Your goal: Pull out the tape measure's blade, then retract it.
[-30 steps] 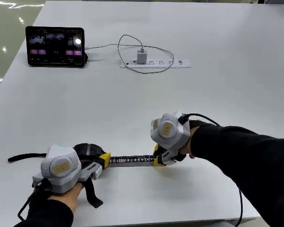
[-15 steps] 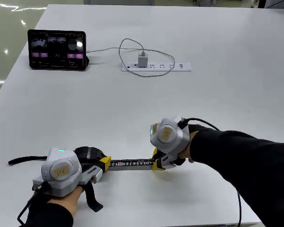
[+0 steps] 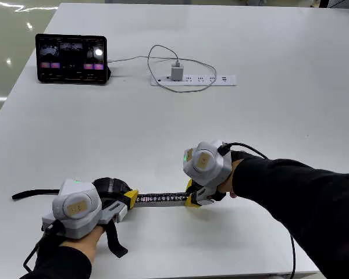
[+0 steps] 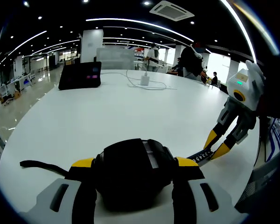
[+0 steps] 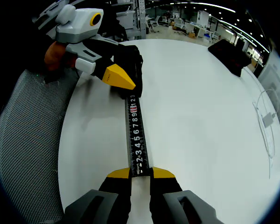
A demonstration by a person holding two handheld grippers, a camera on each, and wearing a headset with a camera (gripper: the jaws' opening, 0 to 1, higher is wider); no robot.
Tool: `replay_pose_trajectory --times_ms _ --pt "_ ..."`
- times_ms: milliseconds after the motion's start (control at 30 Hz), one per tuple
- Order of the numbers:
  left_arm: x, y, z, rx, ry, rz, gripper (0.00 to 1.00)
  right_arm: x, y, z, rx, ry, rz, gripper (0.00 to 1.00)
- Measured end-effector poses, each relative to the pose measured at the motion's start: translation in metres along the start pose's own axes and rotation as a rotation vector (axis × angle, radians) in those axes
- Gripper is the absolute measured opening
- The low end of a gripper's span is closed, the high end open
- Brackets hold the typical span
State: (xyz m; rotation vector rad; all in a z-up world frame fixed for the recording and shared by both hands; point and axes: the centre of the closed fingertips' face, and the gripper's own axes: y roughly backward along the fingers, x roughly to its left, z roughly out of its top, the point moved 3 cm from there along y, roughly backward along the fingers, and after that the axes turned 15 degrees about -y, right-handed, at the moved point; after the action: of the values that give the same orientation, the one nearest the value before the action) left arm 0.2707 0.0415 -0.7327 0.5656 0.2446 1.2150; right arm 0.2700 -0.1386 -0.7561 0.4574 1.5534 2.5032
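left gripper (image 4: 134, 164) jaws clamped round the black round tape measure case (image 3: 109, 187). right gripper (image 5: 140, 174) jaws pinched on the end of the black numbered blade (image 5: 136, 133). blade lies flat between both grippers, near the front edge of the white table (image 3: 180, 128). black strap (image 3: 29, 193) trails left.

Over the last second the right gripper (image 3: 192, 200) moved a little toward the left gripper (image 3: 120, 202), drawing the end of the blade (image 3: 161, 198) along between its closed jaws. The stretch of blade that showed between it and the tape measure case (image 3: 109, 187) became slightly shorter. The head view also shifted a little, but that was the camera's own move.
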Motion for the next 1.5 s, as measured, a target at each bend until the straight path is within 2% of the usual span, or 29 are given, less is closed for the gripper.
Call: replay_pose_trajectory --times_ms 1300,1400,1500 --pt "0.001 0.000 0.000 -0.002 0.016 -0.005 0.60 0.005 -0.008 0.016 -0.025 -0.004 0.019 0.11" --pt "0.001 0.000 0.000 -0.003 0.016 -0.005 0.60 0.005 -0.009 0.018 -0.031 0.014 0.022 0.11" --pt "0.001 0.001 0.000 -0.003 0.018 -0.005 0.60 0.006 -0.009 0.019 -0.032 -0.004 0.028 0.11"
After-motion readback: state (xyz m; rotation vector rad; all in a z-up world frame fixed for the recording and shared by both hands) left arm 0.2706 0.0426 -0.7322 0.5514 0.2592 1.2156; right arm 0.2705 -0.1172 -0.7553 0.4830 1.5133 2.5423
